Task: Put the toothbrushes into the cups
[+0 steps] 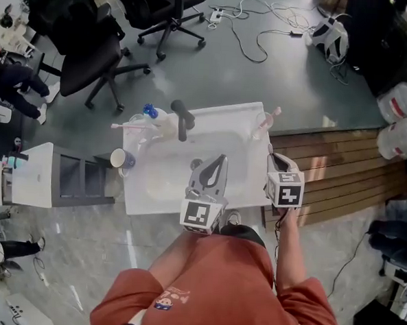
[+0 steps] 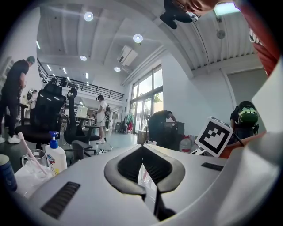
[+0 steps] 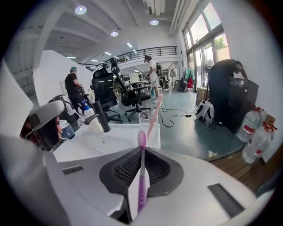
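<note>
Over the white washbasin (image 1: 224,113), my right gripper (image 3: 142,152) has its jaws pinched on a purple toothbrush (image 3: 141,137), bristles poking up past the tips. Just beyond it a clear cup (image 3: 148,126) stands on the basin's far corner, with what looks like a pink toothbrush (image 3: 154,112) leaning inside. My left gripper (image 2: 142,170) is closed tight on nothing, above the bowl near the black faucet (image 1: 183,119).

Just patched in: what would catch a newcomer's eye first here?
The purple toothbrush clamped in the right gripper, its bristle end poking past the jaws. Just beyond it, a clear cup holding a pink toothbrush stands on the far right corner of the sink. The left gripper is shut over the sink.
</note>
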Motion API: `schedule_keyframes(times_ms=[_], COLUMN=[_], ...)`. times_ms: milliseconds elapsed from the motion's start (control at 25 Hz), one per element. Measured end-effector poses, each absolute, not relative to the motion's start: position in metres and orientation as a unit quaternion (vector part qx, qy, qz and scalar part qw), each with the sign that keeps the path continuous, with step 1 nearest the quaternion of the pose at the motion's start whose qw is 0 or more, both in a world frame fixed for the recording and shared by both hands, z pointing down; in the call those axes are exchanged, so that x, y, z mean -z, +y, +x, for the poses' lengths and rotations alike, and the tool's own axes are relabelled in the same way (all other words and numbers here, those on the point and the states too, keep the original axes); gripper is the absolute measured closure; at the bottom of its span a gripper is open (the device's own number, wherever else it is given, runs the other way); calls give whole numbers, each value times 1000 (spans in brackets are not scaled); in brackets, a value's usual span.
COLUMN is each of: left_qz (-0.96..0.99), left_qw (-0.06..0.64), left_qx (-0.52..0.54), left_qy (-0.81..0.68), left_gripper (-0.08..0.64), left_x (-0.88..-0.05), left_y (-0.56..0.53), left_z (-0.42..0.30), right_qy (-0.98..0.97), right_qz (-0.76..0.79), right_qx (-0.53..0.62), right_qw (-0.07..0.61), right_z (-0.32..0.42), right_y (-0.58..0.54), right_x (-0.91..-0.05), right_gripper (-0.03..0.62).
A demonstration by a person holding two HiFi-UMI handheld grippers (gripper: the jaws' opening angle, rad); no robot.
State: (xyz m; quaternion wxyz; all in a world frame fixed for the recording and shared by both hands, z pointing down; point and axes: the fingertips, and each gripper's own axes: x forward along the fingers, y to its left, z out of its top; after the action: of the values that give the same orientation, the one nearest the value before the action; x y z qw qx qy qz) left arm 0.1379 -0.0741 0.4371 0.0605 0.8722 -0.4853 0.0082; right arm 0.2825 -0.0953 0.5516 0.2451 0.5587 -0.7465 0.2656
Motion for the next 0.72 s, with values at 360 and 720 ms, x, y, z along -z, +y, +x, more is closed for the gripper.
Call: schedule_keyframes(times_ms=[360, 720], left_qz=[853, 833], left_qw=[43, 26], left_qx=[-4, 10], left_qy=[-520, -553], left_gripper=[541, 541], left_x=[-411, -380], left_y=[-41, -43], left_z=[140, 104], right_qy=[-770, -806], right_qz=[560, 534], right_qx=[-238, -207], right_qw=[194, 149], right_z=[303, 264], right_y=[-68, -69], right_x=[-517, -475], right_gripper=[557, 558])
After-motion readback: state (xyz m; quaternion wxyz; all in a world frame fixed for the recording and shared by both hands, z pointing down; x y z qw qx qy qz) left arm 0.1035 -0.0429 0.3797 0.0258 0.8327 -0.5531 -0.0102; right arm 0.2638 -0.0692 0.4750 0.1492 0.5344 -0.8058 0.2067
